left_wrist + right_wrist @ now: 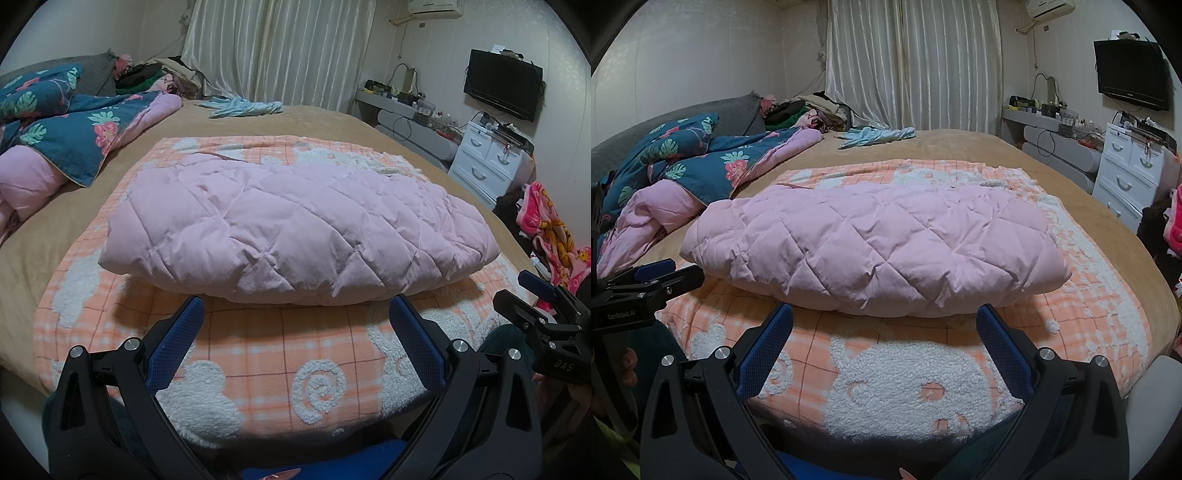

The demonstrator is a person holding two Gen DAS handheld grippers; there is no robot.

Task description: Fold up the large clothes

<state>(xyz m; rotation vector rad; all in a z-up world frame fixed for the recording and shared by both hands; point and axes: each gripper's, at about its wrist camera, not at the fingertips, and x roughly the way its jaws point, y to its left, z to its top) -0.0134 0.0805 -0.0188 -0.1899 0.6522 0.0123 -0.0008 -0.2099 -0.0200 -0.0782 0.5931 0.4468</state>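
A pink quilted jacket (295, 229) lies folded into a thick bundle on an orange checked blanket (266, 365) on the bed. It also shows in the right wrist view (879, 251) on the same blanket (886, 373). My left gripper (297, 306) is open and empty, just short of the bundle's near edge. My right gripper (884, 314) is open and empty, also just short of the near edge. The right gripper also shows at the right edge of the left wrist view (532, 291), and the left gripper at the left edge of the right wrist view (665, 277).
A teal floral duvet (62, 122) with pink lining is heaped at the left of the tan bed (332, 122). A light blue garment (243, 108) lies at the far side. White drawers (487, 162), a shelf and a wall television (502, 88) stand right. Curtains hang behind.
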